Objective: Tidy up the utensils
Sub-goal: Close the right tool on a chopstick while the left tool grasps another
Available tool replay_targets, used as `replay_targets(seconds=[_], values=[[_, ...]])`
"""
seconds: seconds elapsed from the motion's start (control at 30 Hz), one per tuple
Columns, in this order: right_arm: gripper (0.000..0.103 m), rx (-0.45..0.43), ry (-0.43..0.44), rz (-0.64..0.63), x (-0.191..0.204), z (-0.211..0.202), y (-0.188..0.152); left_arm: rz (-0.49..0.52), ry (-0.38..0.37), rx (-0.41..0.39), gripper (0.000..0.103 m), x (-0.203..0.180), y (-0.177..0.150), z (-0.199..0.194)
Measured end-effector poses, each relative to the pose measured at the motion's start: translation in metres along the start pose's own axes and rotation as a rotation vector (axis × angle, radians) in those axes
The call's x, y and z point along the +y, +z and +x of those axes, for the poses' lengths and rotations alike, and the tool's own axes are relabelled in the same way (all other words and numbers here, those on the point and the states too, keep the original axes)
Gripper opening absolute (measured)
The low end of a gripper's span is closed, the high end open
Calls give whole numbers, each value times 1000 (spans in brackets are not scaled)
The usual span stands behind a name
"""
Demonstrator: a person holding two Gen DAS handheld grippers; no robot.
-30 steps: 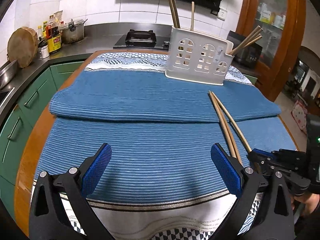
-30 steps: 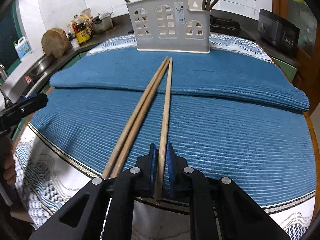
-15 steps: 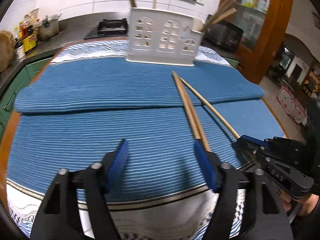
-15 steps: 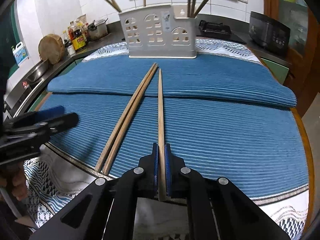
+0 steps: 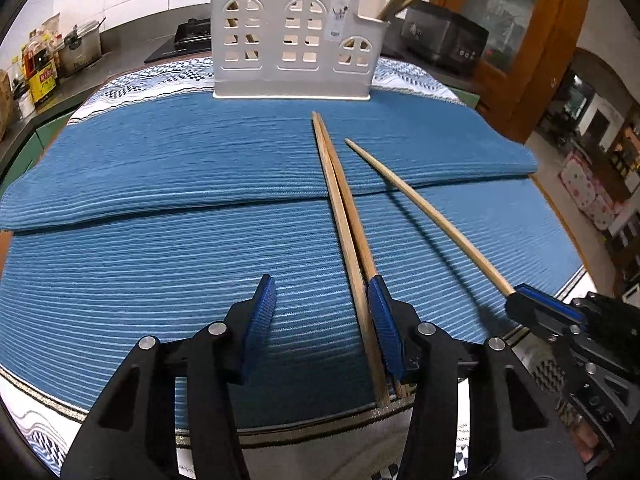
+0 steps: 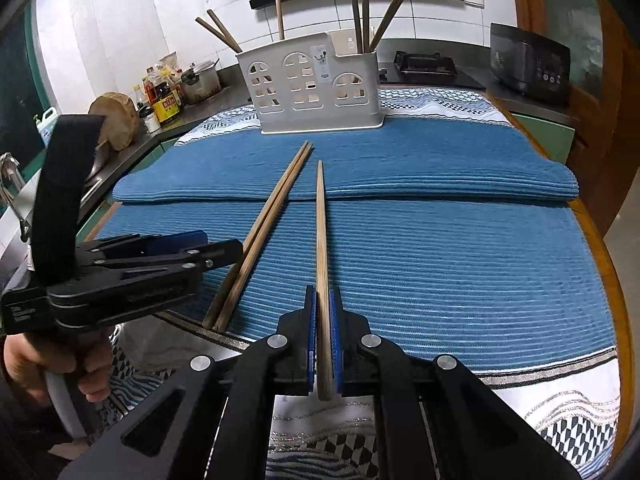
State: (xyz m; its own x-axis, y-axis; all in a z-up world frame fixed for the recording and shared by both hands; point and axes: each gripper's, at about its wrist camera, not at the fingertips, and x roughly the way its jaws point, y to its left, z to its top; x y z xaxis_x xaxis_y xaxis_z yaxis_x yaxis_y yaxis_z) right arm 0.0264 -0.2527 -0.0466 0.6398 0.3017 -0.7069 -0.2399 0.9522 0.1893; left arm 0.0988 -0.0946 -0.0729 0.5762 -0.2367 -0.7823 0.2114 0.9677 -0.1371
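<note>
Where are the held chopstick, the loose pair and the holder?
held chopstick (image 6: 321, 248): right wrist view, mid-shaft ahead of the fingers.
loose pair (image 5: 340, 204): left wrist view, mid-length, on the blue mat.
holder (image 6: 316, 92): right wrist view, front wall.

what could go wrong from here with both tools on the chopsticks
1. The left tool has just been closing around the chopstick pair, but the pair sits against one pad, not centred; it may catch only one stick or roll them apart.
2. The right tool grips its single chopstick near the end, so the long free tip may swing and miss the holder.
3. The tools are close together and may collide.
</note>
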Motion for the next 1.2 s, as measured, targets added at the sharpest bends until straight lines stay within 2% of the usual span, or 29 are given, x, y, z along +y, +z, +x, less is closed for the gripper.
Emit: replay_targets(seconds=[0.1, 0.17, 0.23, 0.37, 0.47, 0.5, 0.53, 0.57, 0.6, 0.7, 0.83, 0.93, 0.97, 1.03, 1.2], values=[[7, 2, 6, 6, -2, 1, -1, 7, 10, 6, 46, -3, 0, 3], [7, 2, 8, 7, -3, 0, -2, 35, 51, 0, 46, -8, 1, 4], [7, 2, 10, 10, -4, 0, -2, 54, 88, 8, 43, -8, 0, 6], [7, 11, 8, 14, -5, 2, -3, 65, 113, -2, 39, -10, 0, 6], [7, 20, 9, 20, -6, 5, -5, 63, 120, -21, 30, -15, -3, 5], [7, 24, 11, 23, -6, 6, -5, 59, 121, -27, 22, -16, -4, 5], [7, 26, 11, 24, -6, 7, -5, 50, 121, -33, 19, -17, -5, 4], [7, 26, 11, 25, -5, 7, -5, 34, 111, -40, 12, -15, -5, 3], [7, 25, 10, 27, -6, 7, -5, 17, 99, -42, 10, -12, -4, 3], [7, 23, 9, 31, -7, 6, -4, -16, 65, -42, 10, -6, -5, 3], [7, 28, 13, 34, -7, 8, -5, 5, 6, -36, 10, -10, -5, 5], [7, 31, 17, 34, -6, 9, -5, 18, -1, -31, 11, -11, -4, 7], [7, 30, 17, 33, -6, 9, -5, 23, 5, -29, 7, -11, -3, 8], [7, 26, 17, 33, -6, 7, -4, 22, 6, -28, 6, -10, -2, 8], [7, 4, 16, 29, -7, -4, -1, -29, -54, -18, 5, 3, 0, 2]])
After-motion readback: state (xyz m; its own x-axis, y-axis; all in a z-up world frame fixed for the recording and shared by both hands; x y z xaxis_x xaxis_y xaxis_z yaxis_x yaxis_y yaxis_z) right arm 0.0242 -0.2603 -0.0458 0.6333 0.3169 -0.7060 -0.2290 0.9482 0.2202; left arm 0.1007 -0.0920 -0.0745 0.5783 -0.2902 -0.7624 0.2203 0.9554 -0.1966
